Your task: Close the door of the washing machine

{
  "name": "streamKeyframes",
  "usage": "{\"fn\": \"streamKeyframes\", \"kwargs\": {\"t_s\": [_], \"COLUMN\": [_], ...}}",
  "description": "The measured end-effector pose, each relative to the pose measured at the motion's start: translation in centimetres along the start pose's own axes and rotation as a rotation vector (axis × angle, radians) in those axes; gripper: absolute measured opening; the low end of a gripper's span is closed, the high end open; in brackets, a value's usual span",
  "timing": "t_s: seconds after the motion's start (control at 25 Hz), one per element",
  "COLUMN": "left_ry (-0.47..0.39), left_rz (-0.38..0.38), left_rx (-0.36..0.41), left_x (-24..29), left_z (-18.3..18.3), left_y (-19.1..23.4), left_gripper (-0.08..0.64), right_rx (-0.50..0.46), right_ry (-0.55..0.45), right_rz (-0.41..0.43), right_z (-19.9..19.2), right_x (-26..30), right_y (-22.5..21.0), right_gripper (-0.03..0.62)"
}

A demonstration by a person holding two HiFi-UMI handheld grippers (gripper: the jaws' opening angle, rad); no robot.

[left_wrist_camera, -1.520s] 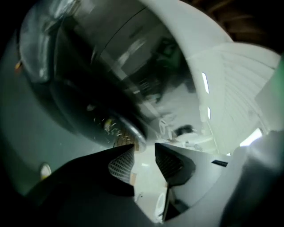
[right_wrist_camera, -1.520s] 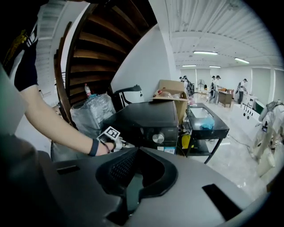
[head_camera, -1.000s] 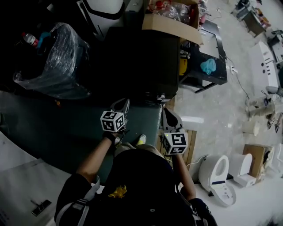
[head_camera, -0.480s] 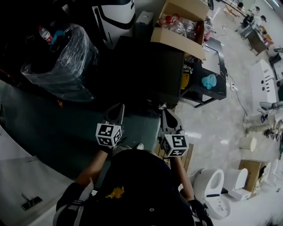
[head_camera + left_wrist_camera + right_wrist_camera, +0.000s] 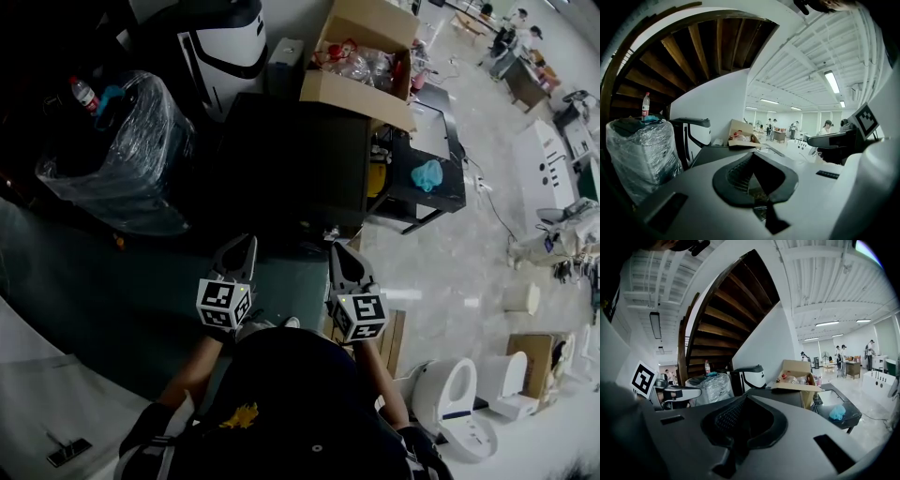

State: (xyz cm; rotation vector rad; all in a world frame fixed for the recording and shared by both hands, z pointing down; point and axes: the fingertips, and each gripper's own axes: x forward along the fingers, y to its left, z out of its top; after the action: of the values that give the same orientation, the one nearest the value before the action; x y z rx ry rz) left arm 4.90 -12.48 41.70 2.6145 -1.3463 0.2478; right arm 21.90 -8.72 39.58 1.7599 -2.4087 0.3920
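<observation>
The washing machine (image 5: 291, 159) is a black, box-shaped appliance straight ahead of me; its dark top also shows in the left gripper view (image 5: 717, 151) and the right gripper view (image 5: 787, 392). Its door is hidden from every view. My left gripper (image 5: 238, 249) is held in the air short of the machine's near edge, jaws shut with nothing between them (image 5: 753, 157). Beside it my right gripper (image 5: 338, 255) is also shut and empty (image 5: 744, 401). Neither touches the machine.
A cardboard box (image 5: 361, 66) of packets sits on the machine's far right corner. On the left stands a plastic-wrapped bundle (image 5: 117, 155) with a bottle on it, behind it a white-and-black unit (image 5: 220, 47). At the right are a low black table (image 5: 422, 192) and white toilets (image 5: 455, 394). A wooden staircase (image 5: 684, 56) rises overhead.
Both grippers have risen, the left one more, and it has rolled a little. They have stayed shut and empty, side by side before the machine.
</observation>
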Motion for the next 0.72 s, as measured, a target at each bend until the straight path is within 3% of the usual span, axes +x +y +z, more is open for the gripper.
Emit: {"fn": "streamKeyframes", "kwargs": {"t_s": [0.6, 0.72], "left_ry": [0.049, 0.058], "left_rz": [-0.072, -0.174], "left_rx": [0.040, 0.057], "left_x": [1.6, 4.0], "left_z": [-1.3, -3.6], "left_y": [-1.8, -4.6], "left_gripper": [0.017, 0.017], "right_rx": [0.046, 0.070], "right_ry": [0.017, 0.018], "right_rz": [-0.048, -0.141], "right_z": [-1.9, -4.4], "right_x": [-1.2, -3.1], "right_y": [-0.9, -3.5], "right_gripper": [0.026, 0.026]}}
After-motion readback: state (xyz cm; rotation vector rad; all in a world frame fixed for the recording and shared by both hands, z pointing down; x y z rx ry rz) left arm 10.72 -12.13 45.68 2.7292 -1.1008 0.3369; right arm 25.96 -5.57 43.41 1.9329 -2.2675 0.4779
